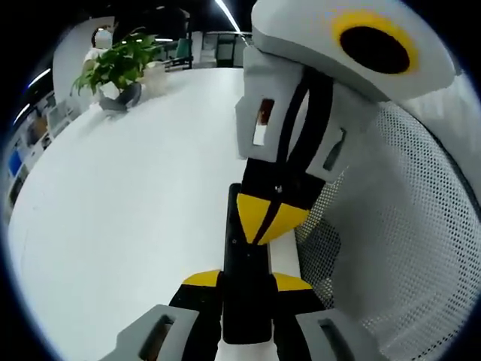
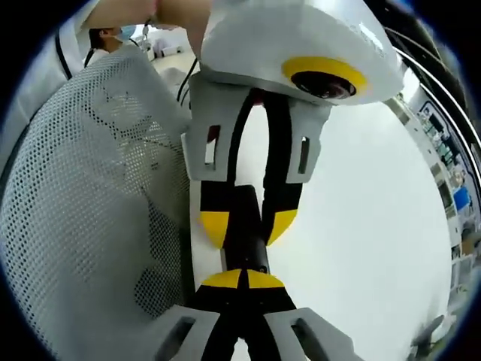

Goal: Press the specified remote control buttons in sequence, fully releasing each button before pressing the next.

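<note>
Black and slim, the plastic remote control (image 1: pixel 246 286) sits clamped between the yellow-tipped jaws of the left tool (image 1: pixel 246 284) above the white surface (image 1: pixel 128 218), whose far edge carries a leafy green potted plant (image 1: pixel 116 71). The right tool (image 1: pixel 264 218), closed, bears tip-down on the remote.

In the right gripper view, the right tool (image 2: pixel 242 280) meets the left tool (image 2: pixel 244 222) gripping the remote (image 2: pixel 244 226). A press looks underway; lifting fully clear comes next.

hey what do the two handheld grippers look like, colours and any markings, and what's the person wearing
Both grippers match. The left gripper has black jaws with yellow tips and pale grey slotted brackets. The right gripper looks the same. Each has a white-grey housing with a yellow ring round a dark opening. A white mesh sleeve shows beside them.
</note>
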